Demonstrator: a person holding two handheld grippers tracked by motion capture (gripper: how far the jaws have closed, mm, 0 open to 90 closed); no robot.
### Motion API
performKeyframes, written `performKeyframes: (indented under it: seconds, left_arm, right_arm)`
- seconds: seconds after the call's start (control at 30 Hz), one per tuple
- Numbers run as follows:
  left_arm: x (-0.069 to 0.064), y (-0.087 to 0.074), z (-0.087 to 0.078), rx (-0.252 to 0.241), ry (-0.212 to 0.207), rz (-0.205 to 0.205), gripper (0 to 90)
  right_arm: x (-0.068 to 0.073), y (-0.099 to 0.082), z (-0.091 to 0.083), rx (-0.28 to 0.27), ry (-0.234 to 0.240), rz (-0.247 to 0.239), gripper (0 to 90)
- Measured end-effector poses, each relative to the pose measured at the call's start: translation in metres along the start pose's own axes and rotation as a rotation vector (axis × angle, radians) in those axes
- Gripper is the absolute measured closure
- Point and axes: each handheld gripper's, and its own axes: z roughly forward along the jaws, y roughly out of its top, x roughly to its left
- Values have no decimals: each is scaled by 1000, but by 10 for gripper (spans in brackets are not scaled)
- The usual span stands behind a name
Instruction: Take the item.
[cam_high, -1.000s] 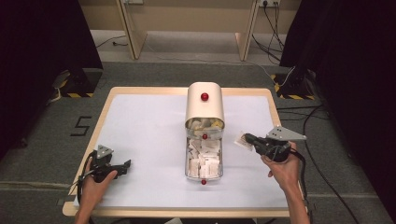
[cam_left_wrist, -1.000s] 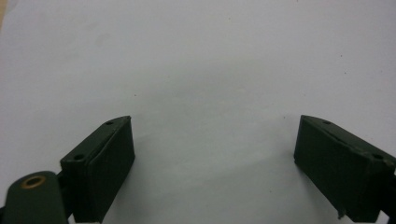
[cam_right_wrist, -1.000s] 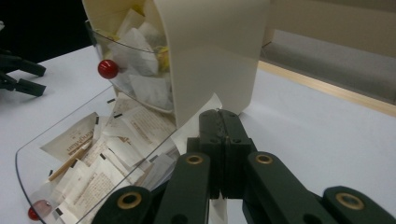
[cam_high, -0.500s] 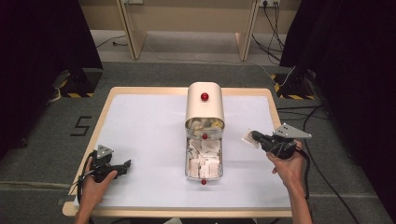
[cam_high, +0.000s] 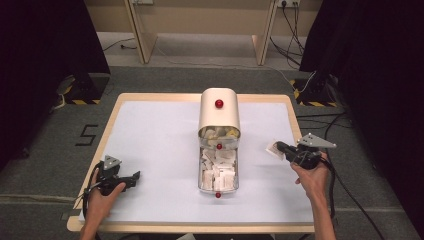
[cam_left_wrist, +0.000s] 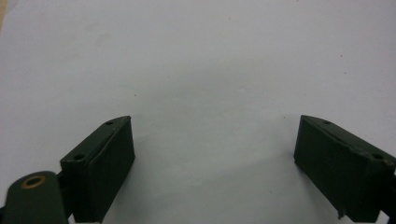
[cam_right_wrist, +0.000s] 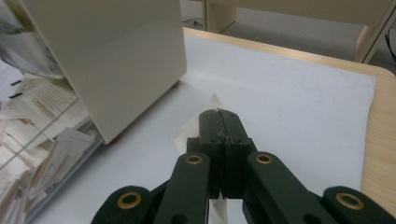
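A white sheet covers the tabletop (cam_high: 150, 135), with grey carpet and dark curtains around it.

Nearest to us, at the left, the left gripper (cam_high: 131, 178) rests low over bare sheet, its jaws wide apart with nothing between them; we leave it parked there, well clear of the work.

In the middle stands the open tray (cam_high: 218, 170), packed with small paper sachets, and behind it the cream box (cam_high: 219, 112) with a red knob on top, its mouth facing us and more sachets showing inside.

At the right, the right gripper (cam_high: 278, 148) has its jaws pressed together on a single sachet (cam_right_wrist: 196, 126), a thin pale packet whose corner pokes out past the tips. It hangs just over the sheet, to the right of the tray and well apart from it.

As we read it, the step is setting this sachet down on the open sheet. To do it well we bring the tips low and level, so the packet lies flat before we part the jaws, and then lift straight up so it does not cling or drag. We keep it off the tray rim.
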Motion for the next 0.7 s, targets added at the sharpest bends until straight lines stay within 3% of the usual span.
performKeyframes:
  seconds: [0.37,0.7]
  left_arm:
    - [0,0,0,0,0,0,114]
    - [0,0,0,0,0,0,114]
  right_arm:
    - [-17,-20,14,46,-27,40,898]
    - [-15,-23,25,70,-13,42,897]
